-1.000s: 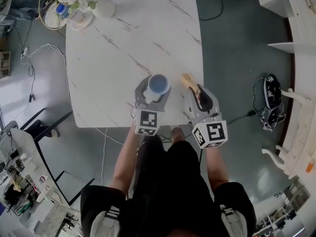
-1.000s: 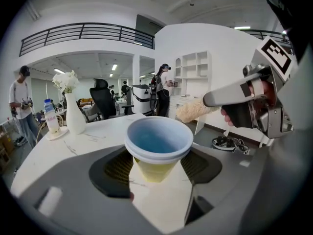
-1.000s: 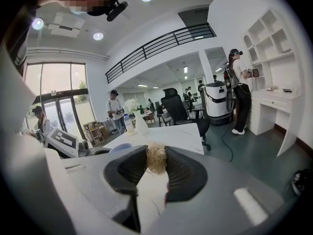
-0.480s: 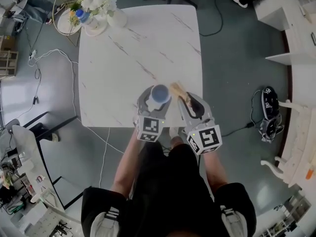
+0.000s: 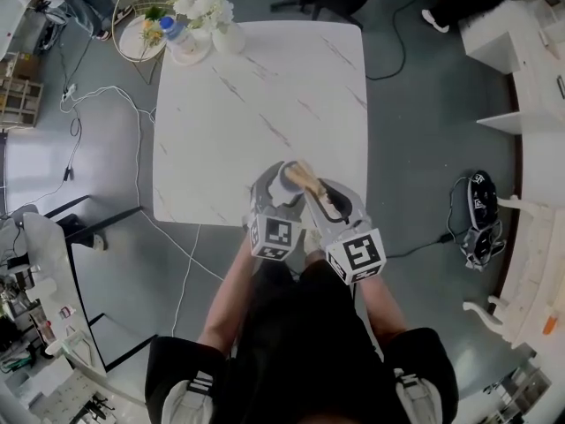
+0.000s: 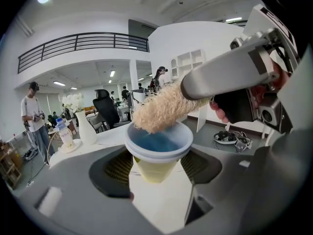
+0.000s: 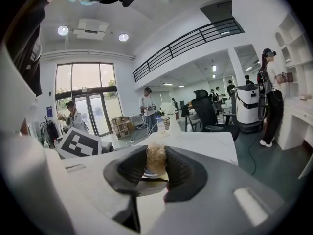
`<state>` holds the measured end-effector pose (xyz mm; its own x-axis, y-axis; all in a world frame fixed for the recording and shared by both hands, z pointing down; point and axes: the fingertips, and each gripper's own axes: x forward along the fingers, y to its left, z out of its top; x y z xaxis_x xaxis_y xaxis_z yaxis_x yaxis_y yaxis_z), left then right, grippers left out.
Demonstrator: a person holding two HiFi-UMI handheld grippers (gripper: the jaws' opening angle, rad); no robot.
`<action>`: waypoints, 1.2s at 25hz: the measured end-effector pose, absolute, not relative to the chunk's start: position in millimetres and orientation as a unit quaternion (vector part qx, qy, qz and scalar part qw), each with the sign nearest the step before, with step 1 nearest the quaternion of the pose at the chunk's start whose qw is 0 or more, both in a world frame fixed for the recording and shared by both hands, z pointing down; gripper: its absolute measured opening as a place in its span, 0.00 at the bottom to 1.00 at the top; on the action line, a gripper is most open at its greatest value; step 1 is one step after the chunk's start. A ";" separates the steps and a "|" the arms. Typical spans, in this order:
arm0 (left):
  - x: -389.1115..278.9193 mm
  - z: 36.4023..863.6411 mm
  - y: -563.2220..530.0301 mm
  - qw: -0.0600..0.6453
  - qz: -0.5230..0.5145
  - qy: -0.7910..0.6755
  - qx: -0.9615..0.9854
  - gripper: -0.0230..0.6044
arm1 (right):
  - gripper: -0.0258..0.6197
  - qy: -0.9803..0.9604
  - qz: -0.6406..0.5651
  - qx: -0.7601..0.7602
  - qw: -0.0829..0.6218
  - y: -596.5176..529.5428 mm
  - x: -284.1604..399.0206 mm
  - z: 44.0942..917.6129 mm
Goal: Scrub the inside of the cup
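Note:
My left gripper (image 5: 281, 203) is shut on a small cup (image 5: 283, 180) above the near edge of the white marble table (image 5: 256, 95). In the left gripper view the cup (image 6: 157, 148) stands upright between the jaws, with a yellowish wall, a pale rim and a blue inside. My right gripper (image 5: 323, 203) is shut on a beige fibrous scrubber (image 5: 304, 176). The scrubber's shaggy tip (image 6: 161, 110) slants down from the right onto the cup's mouth, just at the rim. In the right gripper view the scrubber (image 7: 156, 158) is pinched between the dark pads, with the cup (image 7: 149, 173) just beyond.
A white vase of flowers (image 5: 214, 26) and a water bottle (image 5: 177, 32) stand at the table's far left corner. Cables (image 5: 97, 104) run over the floor at the left. A headset (image 5: 479, 212) lies on the floor at the right. People stand in the background of both gripper views.
Both grippers have risen and come together. The scrubber, first to the right of the cup and apart from it, has swung left so that its tip is over the cup's mouth.

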<state>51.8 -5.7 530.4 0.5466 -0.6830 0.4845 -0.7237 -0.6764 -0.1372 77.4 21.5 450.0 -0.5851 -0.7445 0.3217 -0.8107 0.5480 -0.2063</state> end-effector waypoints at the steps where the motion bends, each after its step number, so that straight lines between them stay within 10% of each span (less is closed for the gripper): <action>1: 50.5 529.1 -4.1 0.038 0.258 -0.401 0.878 0.54 | 0.20 -0.875 0.168 0.442 0.100 23.2 74.8 449.8; 30: 43.8 522.7 22.6 -0.058 0.307 -0.384 0.869 0.54 | 0.20 -0.867 0.197 0.427 0.164 49.8 53.3 473.9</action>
<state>43.8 22.6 522.7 0.5169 -0.7027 0.4889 -0.6317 -0.6985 -0.3362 53.3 49.8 473.9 -0.5819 -0.6762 0.4519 -0.8049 0.5583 -0.2011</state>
